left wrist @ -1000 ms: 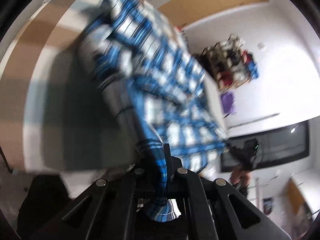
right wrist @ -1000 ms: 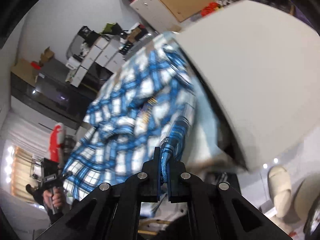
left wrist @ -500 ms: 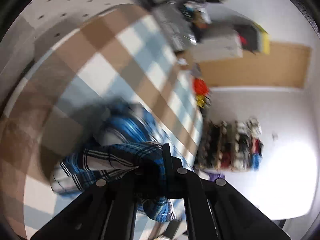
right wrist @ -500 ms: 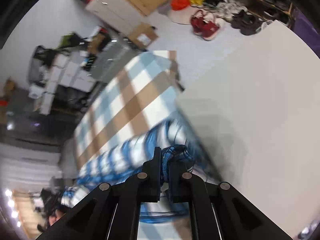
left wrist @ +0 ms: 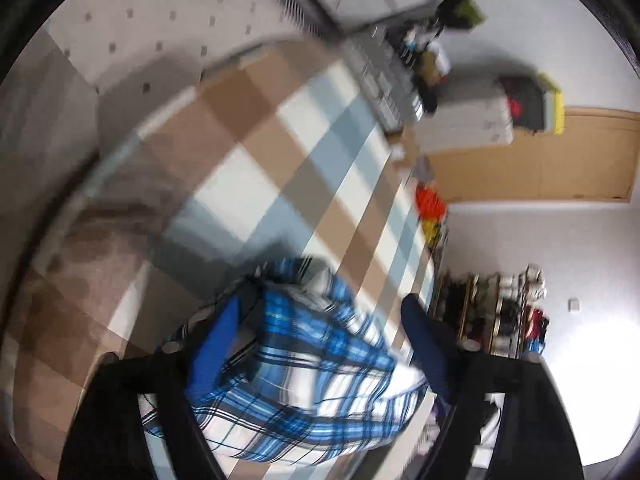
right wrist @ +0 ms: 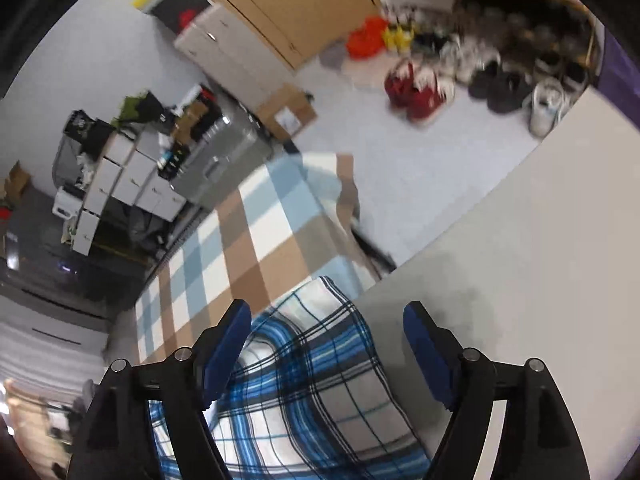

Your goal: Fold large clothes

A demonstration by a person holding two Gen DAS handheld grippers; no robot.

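A blue, white and black plaid garment lies bunched on the checked brown, blue and white cover. My left gripper is open, its blue pads on either side of the cloth without holding it. In the right wrist view the same plaid garment lies below my right gripper, which is open too. The cloth rests half on the checked cover and half on a plain white surface.
A wooden wardrobe, white drawers and a shoe rack stand beyond the bed. Shoes, a cardboard box and grey drawer units sit on the floor.
Both grippers held plaid cloth a second and half a second ago; now both have opened and let it drop onto the cover. The garment went from hanging to lying bunched.
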